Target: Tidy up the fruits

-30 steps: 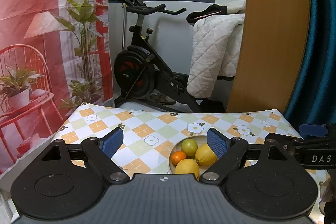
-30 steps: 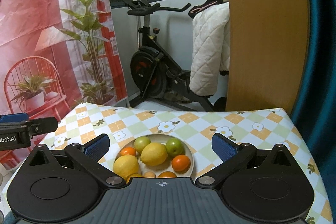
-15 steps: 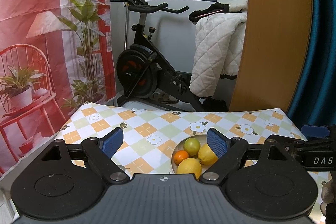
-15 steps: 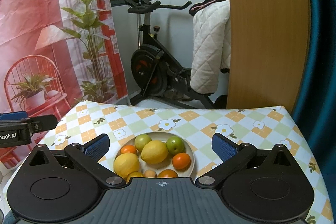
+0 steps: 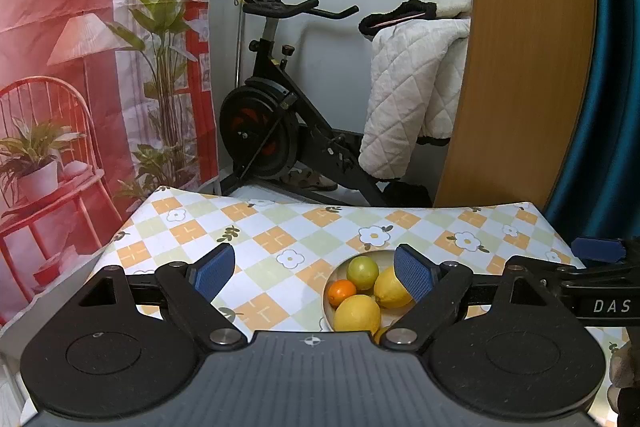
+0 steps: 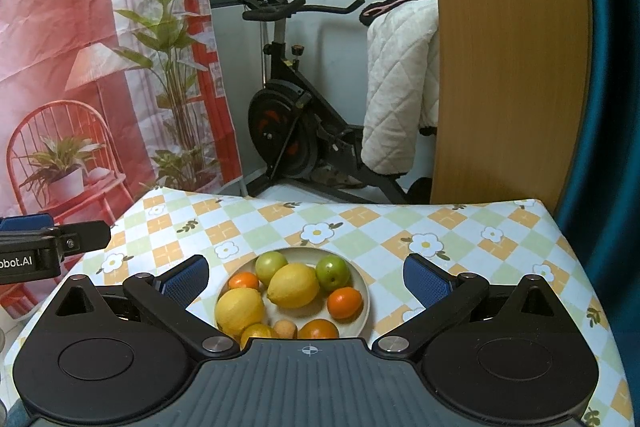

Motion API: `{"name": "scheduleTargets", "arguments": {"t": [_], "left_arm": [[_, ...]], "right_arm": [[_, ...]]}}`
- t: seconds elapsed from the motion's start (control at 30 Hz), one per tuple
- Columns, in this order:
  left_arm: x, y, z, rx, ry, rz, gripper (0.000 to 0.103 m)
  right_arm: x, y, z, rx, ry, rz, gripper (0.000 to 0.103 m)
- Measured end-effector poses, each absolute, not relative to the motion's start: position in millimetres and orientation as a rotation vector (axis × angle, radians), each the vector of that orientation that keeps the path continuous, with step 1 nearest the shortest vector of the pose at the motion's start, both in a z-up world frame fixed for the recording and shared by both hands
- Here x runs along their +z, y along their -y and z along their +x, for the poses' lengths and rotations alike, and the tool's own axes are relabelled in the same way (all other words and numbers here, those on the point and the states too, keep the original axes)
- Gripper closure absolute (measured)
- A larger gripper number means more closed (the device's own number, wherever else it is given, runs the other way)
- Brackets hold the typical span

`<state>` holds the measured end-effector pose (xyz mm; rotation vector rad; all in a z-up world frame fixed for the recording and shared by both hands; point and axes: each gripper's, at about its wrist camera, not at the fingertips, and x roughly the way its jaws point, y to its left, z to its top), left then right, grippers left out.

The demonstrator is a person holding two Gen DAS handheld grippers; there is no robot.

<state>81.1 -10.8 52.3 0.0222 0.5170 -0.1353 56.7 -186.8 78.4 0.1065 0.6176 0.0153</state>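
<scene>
A cream plate [image 6: 362, 289] of fruit sits on the checked flowered tablecloth [image 6: 360, 227]. It holds two lemons [image 6: 293, 285], two green fruits [image 6: 332, 271], several oranges [image 6: 345, 302] and a small pale fruit [image 6: 285, 328]. My right gripper [image 6: 306, 277] is open and empty, its fingers on either side of the plate, above it. My left gripper [image 5: 312, 271] is open and empty, to the left of the plate [image 5: 329, 303], with a lemon [image 5: 357, 313], a green fruit [image 5: 362, 272] and an orange [image 5: 342, 293] behind its right finger.
An exercise bike [image 5: 280, 131] with a white quilt [image 5: 408, 95] stands behind the table. A red printed backdrop [image 5: 80, 67] hangs at the left, a wooden panel [image 5: 528, 67] and a blue curtain [image 5: 616, 67] at the right. The table's far edge [image 6: 360, 205] is near.
Both grippers have tilted or drawn back slightly, so the plate and table sit a little higher in both views. Both stay open and empty.
</scene>
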Motion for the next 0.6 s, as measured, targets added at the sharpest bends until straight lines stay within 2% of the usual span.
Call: {"name": "scheduleTargets", "arguments": {"t": [0.6], "left_arm": [[48.3,10.4,80.7,-0.147,-0.546,0.002,0.014]], "right_arm": [[74.9,184.0,56.0,0.017,-0.639,0.109,0.0]]}}
